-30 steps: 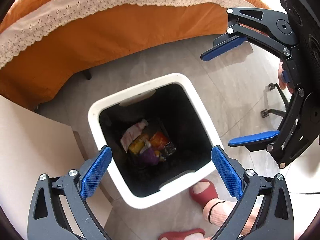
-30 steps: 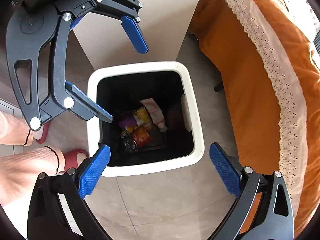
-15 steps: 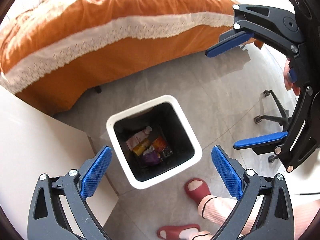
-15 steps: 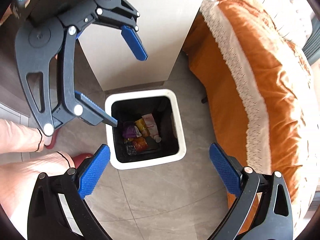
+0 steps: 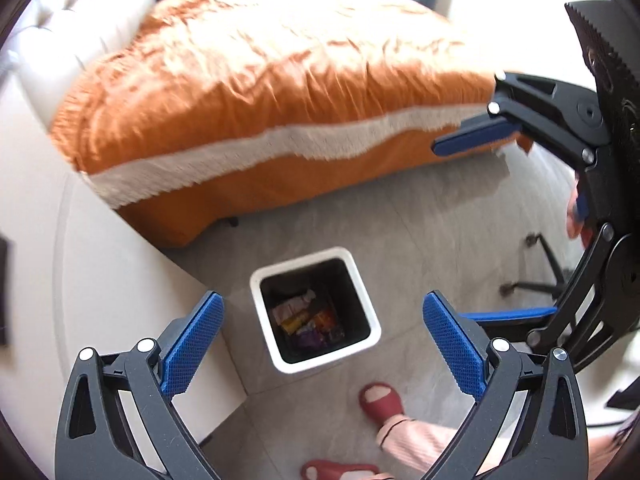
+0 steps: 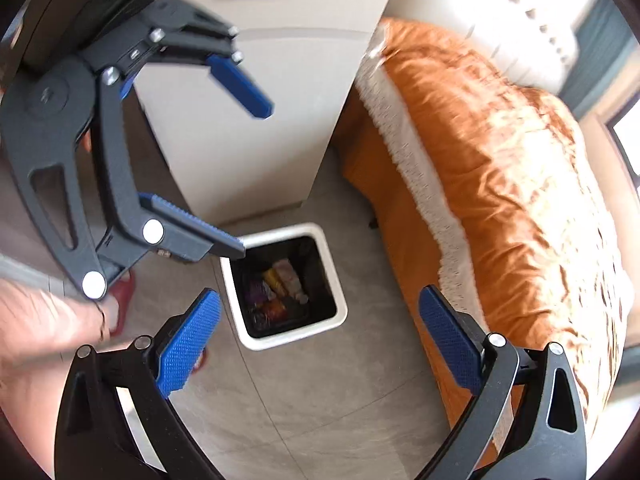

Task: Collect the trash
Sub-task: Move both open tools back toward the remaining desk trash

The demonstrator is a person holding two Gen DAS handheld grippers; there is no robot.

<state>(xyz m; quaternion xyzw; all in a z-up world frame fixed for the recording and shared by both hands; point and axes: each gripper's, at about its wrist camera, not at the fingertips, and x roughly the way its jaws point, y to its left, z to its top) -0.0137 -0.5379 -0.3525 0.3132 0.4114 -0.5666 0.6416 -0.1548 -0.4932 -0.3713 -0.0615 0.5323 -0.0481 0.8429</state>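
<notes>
A white square trash bin with a black inside stands on the grey tiled floor; it also shows in the right wrist view. Several colourful wrappers lie at its bottom, also seen in the right wrist view. My left gripper is open and empty, high above the bin. My right gripper is open and empty, also high above it. Each gripper shows in the other's view: the right one and the left one.
A bed with an orange cover and white lace trim stands beyond the bin. A white cabinet stands beside the bin. An office chair base is at the right. The person's feet in red slippers stand near the bin.
Both grippers have risen well above the bin, which now looks much smaller. More of the bed and room has come into view. Both stay open and empty.
</notes>
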